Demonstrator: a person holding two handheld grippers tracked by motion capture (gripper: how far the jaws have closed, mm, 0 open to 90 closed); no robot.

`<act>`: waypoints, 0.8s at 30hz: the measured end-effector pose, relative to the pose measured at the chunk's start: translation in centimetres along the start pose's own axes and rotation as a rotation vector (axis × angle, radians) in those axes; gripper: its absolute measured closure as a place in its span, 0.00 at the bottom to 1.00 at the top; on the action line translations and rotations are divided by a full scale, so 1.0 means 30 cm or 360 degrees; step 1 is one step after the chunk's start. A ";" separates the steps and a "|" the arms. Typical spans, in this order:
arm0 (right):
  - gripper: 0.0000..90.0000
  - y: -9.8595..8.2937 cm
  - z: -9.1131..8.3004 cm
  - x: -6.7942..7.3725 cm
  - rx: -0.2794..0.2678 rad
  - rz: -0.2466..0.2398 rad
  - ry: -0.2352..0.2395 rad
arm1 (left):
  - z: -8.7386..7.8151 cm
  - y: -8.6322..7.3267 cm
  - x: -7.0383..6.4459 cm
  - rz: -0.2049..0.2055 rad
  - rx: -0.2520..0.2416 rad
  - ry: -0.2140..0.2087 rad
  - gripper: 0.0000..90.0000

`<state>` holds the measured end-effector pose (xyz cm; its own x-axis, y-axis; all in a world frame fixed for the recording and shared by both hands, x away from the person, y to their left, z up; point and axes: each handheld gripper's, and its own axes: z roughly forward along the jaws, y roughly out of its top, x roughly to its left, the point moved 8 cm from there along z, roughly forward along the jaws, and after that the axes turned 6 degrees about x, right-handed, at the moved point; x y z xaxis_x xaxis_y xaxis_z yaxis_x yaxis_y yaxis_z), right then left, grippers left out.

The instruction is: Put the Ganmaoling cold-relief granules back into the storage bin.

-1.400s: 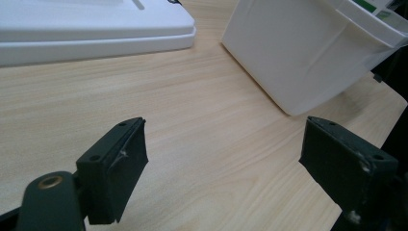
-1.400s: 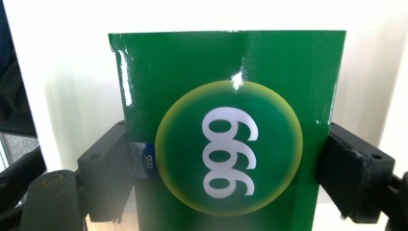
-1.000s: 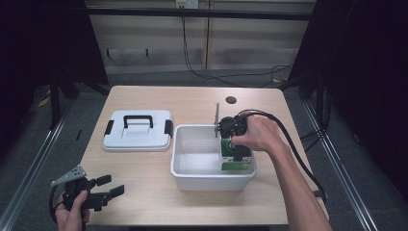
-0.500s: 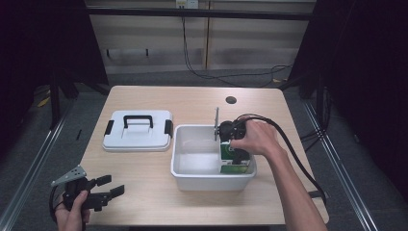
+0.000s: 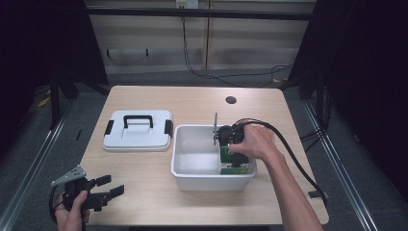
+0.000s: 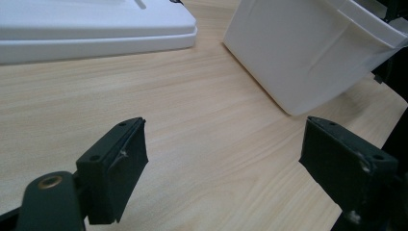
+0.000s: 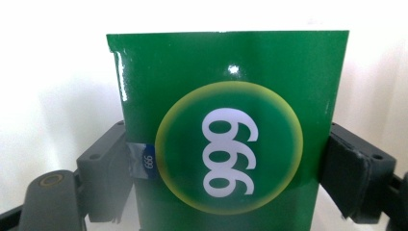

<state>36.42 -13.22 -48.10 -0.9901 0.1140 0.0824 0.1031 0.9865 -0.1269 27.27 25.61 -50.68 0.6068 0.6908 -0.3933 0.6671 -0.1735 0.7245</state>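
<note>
A green box (image 7: 228,86) with a yellow-ringed "999" disc stands between my right gripper's (image 7: 228,159) jaws, which press on its two sides. In the high view the green box (image 5: 234,162) is inside the right end of the white bin (image 5: 192,131), with my right gripper (image 5: 226,142) under the person's hand just above it. At the table's front left corner my left gripper (image 5: 111,186) rests open, nothing between its jaws. The left gripper (image 6: 226,159) hangs low over bare wood and points toward the bin (image 6: 298,48).
A white lid (image 5: 137,132) with a black handle and black side clips lies flat to the left of the bin; the lid (image 6: 96,24) also edges the left gripper view. A round hole (image 5: 231,100) sits in the tabletop at the back. Cables trail off the table's right side.
My right gripper has shifted slightly left and down with the green box inside the bin. The left gripper has stayed where it was.
</note>
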 end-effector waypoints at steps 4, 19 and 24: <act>0.17 0.004 0.014 -0.002 0.0026 -0.0001 -0.0012 | 0.000 0.000 0.000 -0.0001 0.0000 0.0000 0.18; 0.16 0.018 0.055 0.000 0.0048 0.0021 -0.0006 | 0.000 0.000 0.000 -0.0002 -0.0001 0.0001 0.18; 0.14 0.017 0.068 0.001 0.0028 0.0047 0.0022 | -0.001 0.000 0.001 -0.0002 -0.0001 -0.0001 0.18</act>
<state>36.26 -12.95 -50.18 -0.9852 0.1449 0.0919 0.1305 0.9805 -0.1468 27.28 25.63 -50.68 0.6064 0.6903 -0.3946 0.6675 -0.1724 0.7243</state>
